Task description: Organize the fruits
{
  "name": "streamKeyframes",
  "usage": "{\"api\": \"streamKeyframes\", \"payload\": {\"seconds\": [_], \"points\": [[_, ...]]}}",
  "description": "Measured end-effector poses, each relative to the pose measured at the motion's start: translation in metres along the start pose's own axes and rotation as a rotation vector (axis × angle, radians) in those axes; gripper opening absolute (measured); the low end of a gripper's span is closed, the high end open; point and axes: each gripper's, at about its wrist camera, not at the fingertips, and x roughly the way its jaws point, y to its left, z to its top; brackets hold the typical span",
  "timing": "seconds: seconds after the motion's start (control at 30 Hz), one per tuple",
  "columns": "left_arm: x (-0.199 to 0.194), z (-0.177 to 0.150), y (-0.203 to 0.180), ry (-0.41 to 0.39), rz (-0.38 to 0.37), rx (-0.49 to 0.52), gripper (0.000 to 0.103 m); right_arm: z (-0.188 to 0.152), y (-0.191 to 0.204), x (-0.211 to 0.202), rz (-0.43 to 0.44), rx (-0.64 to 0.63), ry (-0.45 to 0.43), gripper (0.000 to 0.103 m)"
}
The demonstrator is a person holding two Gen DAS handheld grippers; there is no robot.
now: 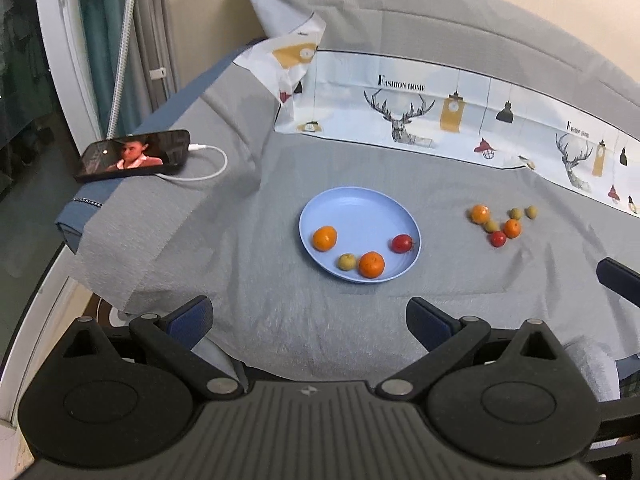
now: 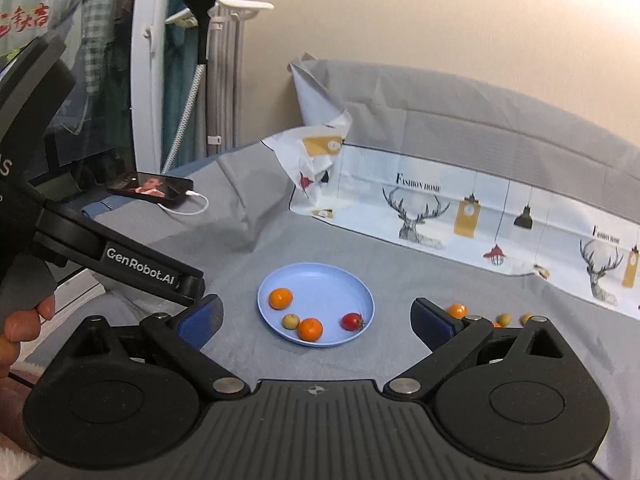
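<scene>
On the grey-sheeted bed (image 1: 280, 320), four fruits sit in the blue plate (image 1: 360, 204); six loose fruits (image 1: 498, 224) lie clustered beside it. Left tool (image 1: 310, 316) and right tool (image 2: 316, 322) hover wide open, empty. Best approach: take one outer fruit, squeezing gently.

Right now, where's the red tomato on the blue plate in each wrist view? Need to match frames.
Left wrist: red tomato sits at the right edge of the blue plate, just right of picture centre.
Right wrist: the same red tomato lies at the plate's lower right, near picture centre, between the open fingers.
Shared landmark: the phone with its white cable, at upper left in both views.
</scene>
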Motion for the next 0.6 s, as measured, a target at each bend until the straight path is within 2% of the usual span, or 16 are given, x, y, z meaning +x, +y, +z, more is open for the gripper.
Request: {"api": "streamKeyframes", "payload": {"seconds": [0.27, 0.6], "points": [[-0.005, -0.001, 0.001, -0.011, -0.01, -0.008, 0.103, 0.001, 0.005, -0.009, -0.016, -0.023, -0.028, 0.1], [0.004, 0.0, 0.003, 0.014, -0.009, -0.001, 0.103, -0.001, 0.005, -0.004, -0.01, -0.014, -0.006, 0.1]]}}
